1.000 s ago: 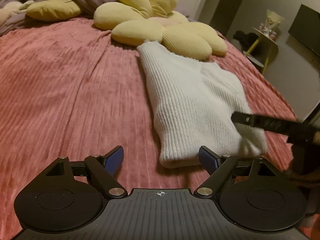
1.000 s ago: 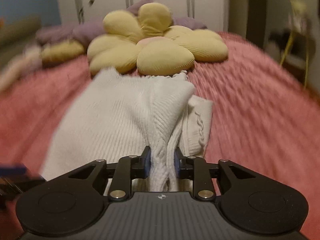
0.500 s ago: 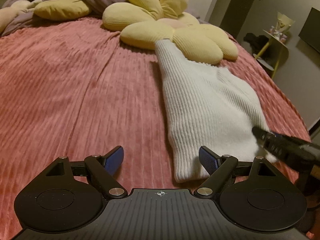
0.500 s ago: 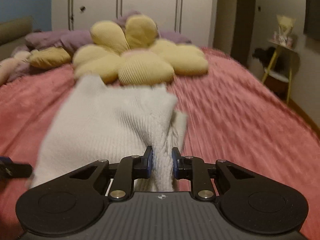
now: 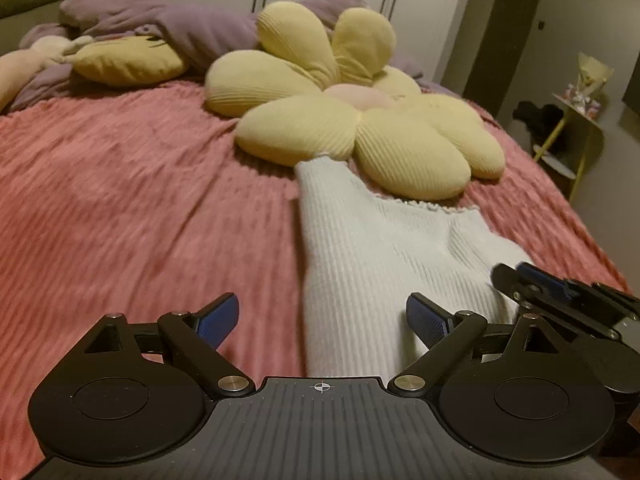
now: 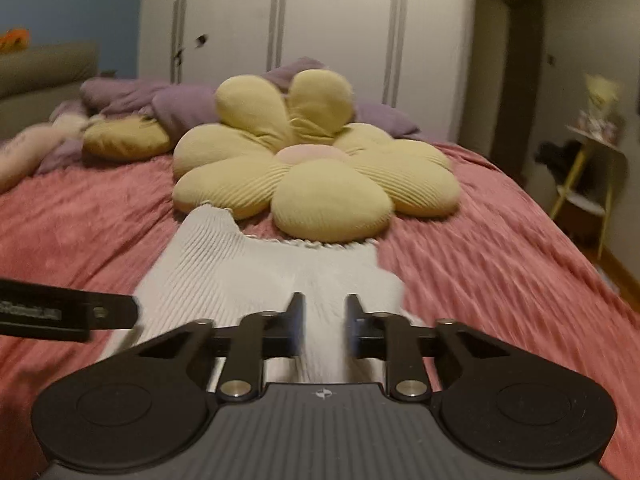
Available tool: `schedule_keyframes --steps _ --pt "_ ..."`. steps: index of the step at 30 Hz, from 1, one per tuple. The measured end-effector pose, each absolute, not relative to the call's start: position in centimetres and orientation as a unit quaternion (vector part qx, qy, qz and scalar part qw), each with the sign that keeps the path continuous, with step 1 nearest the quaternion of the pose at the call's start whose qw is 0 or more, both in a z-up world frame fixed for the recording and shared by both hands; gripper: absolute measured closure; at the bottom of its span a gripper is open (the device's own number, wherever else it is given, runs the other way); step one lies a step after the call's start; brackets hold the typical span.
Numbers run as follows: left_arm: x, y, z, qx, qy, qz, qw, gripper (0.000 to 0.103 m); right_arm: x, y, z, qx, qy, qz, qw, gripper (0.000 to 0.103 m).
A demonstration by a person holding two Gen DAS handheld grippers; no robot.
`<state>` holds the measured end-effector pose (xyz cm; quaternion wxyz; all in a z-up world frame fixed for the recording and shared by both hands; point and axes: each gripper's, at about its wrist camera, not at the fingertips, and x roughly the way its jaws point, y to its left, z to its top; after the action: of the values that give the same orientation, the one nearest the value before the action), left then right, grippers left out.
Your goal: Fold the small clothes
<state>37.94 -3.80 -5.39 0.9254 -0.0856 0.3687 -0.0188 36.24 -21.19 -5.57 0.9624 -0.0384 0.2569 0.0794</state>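
Note:
A white ribbed knit garment (image 5: 372, 256) lies folded lengthwise on the pink bedspread, its far end touching the yellow flower pillow (image 5: 352, 120). My left gripper (image 5: 322, 318) is open and empty, its fingers straddling the garment's near left part. My right gripper (image 6: 323, 322) is partly open over the garment's near edge (image 6: 256, 268), with white fabric lying between the fingers and no longer pinched. The right gripper also shows in the left wrist view (image 5: 560, 292) at the garment's right side. The left gripper's finger shows in the right wrist view (image 6: 68, 314).
The pink ribbed bedspread (image 5: 120, 208) covers the bed. Purple bedding (image 5: 168, 24) and a yellow pillow (image 5: 128, 64) lie at the headboard. A small yellow side table (image 5: 576, 136) stands right of the bed. White wardrobe doors (image 6: 328, 32) stand behind.
My right gripper carried the pinched fabric across, lowered it onto the bed, then opened its fingers. The garment now lies flatter. My left gripper stayed open and moved closer over the garment.

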Motion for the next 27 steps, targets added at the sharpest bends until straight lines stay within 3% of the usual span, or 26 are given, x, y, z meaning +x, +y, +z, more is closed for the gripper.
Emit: schedule_keyframes --steps 11,27 --pt "39.8 -6.4 -9.3 -0.057 0.366 -0.017 0.929 0.001 38.6 -23.9 -10.3 -0.041 0.262 0.021 0.964 0.087" --pt "38.4 -3.9 -7.9 -0.108 0.406 -0.048 0.906 0.000 34.4 -24.6 -7.2 -0.012 0.269 0.074 0.960 0.081"
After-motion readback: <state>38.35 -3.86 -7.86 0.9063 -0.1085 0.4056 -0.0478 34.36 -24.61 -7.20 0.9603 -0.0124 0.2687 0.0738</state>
